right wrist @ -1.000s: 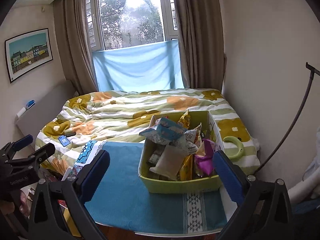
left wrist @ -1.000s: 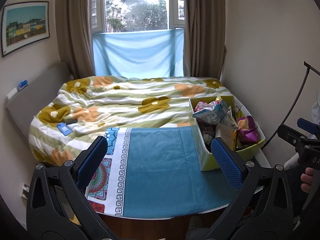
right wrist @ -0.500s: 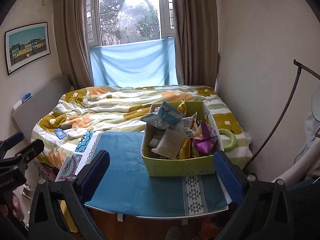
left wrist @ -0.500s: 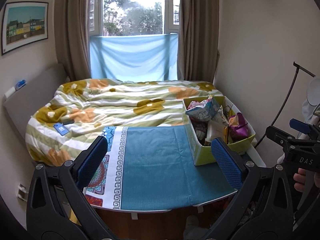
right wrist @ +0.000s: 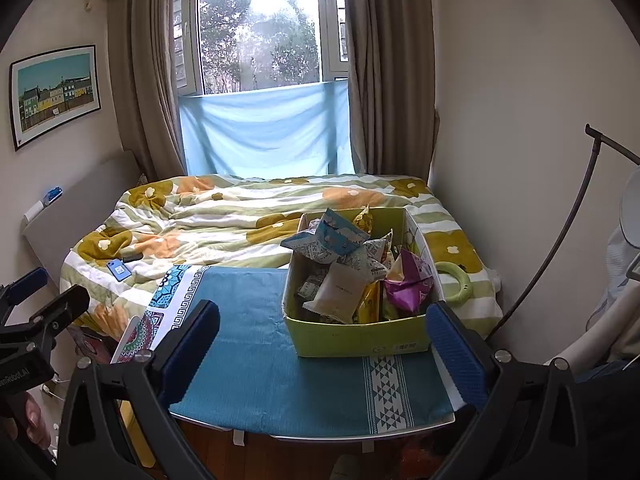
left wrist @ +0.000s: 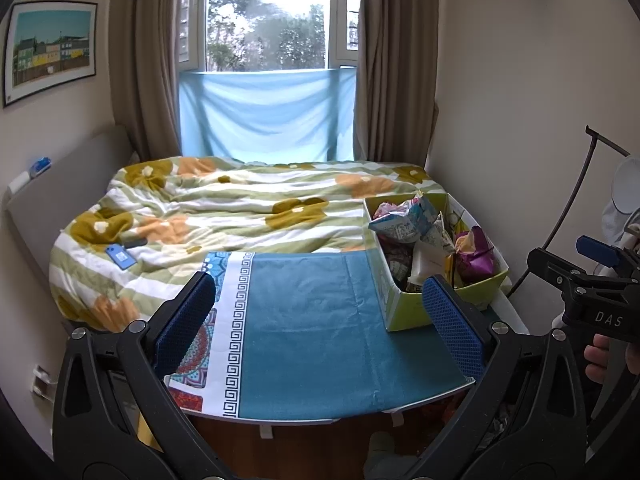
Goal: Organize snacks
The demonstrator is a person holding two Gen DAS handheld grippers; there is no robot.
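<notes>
Two hand-held grippers — left hand-held gripper (left wrist: 318,320) wide, empty | right hand-held gripper (right wrist: 322,338) wide, empty | snack box (right wrist: 360,336) — desk's (right wrist: 256,376) right edge, packets heaped inside

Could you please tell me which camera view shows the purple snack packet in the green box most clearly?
The right wrist view: the purple packet faces the camera, above the green box front wall. In the left wrist view it sits further off, near the box's far side.
</notes>
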